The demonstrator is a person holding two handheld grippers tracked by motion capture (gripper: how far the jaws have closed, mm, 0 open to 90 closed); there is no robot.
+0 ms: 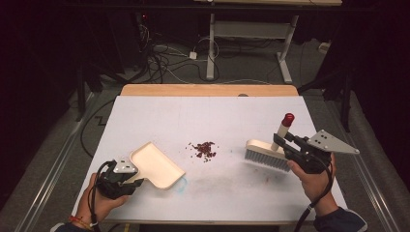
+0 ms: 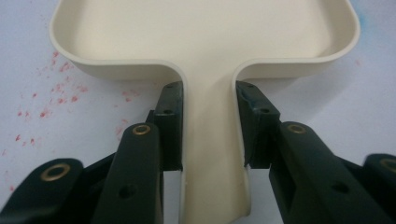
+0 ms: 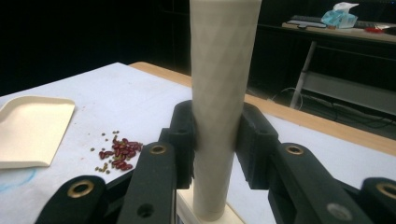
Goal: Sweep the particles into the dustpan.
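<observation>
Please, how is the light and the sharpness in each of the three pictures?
High view: the table is evenly lit, the room behind is dark, and the beans look small and soft. Left gripper view: the dustpan is sharp, with a soft shadow under its rim. Right gripper view: the brush handle is bright, the background dark.

High view overlooks the table (image 1: 145, 111); both close tongs views share, seemingly, the dustpan (image 2: 205, 32).

Cream dustpan (image 1: 155, 166), dark-red beans (image 1: 205, 150), white table (image 1: 217, 116).
</observation>
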